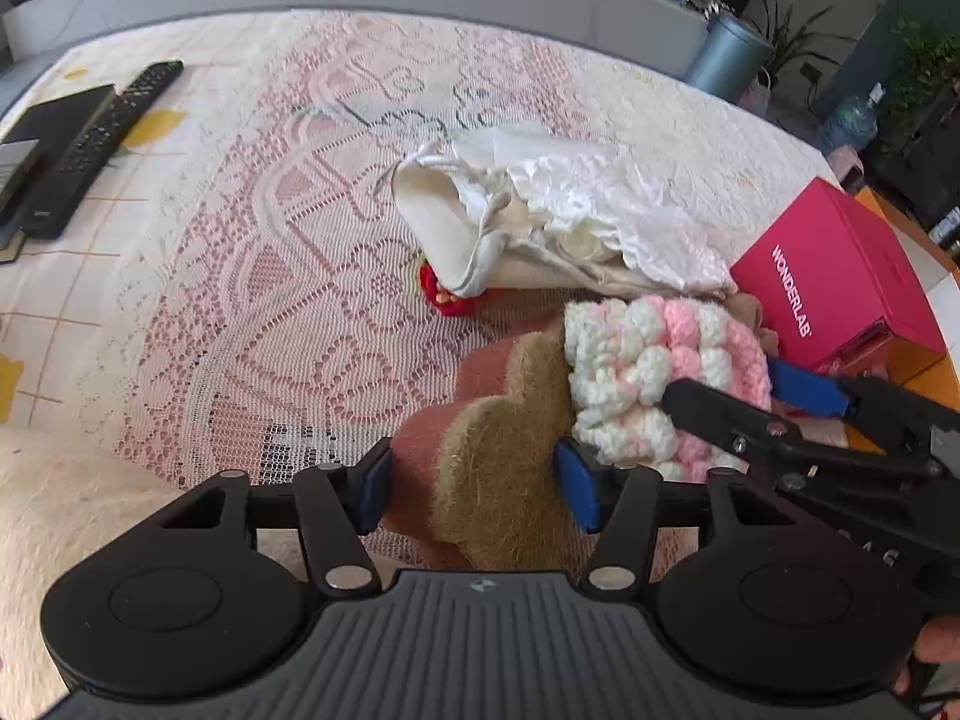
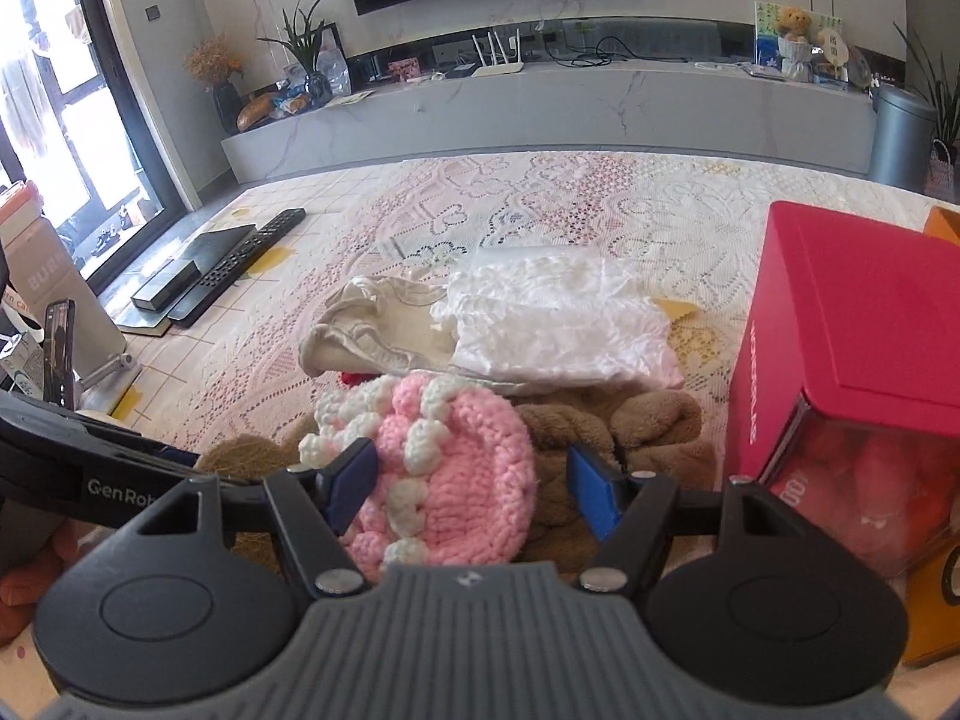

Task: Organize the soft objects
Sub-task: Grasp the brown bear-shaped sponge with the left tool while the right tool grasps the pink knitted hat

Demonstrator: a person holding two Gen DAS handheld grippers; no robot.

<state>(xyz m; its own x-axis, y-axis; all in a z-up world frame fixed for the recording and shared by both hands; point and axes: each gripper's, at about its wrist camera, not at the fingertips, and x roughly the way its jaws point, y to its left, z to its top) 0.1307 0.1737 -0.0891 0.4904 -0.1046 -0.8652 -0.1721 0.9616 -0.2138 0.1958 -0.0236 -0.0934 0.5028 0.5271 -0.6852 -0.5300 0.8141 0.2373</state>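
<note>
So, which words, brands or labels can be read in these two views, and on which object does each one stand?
"WONDERLAB": white letters on the side of the pink box.
"GenRo": cut-off white print on the left gripper body, seen from the right wrist view.
"BUR": cut-off pale letters on a white object at the left edge.
Cards on the TV cabinet: too small to read.

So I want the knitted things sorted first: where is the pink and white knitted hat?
The pink and white knitted hat lies between the right tongs, on the brown plush, just left of the red box.
</note>
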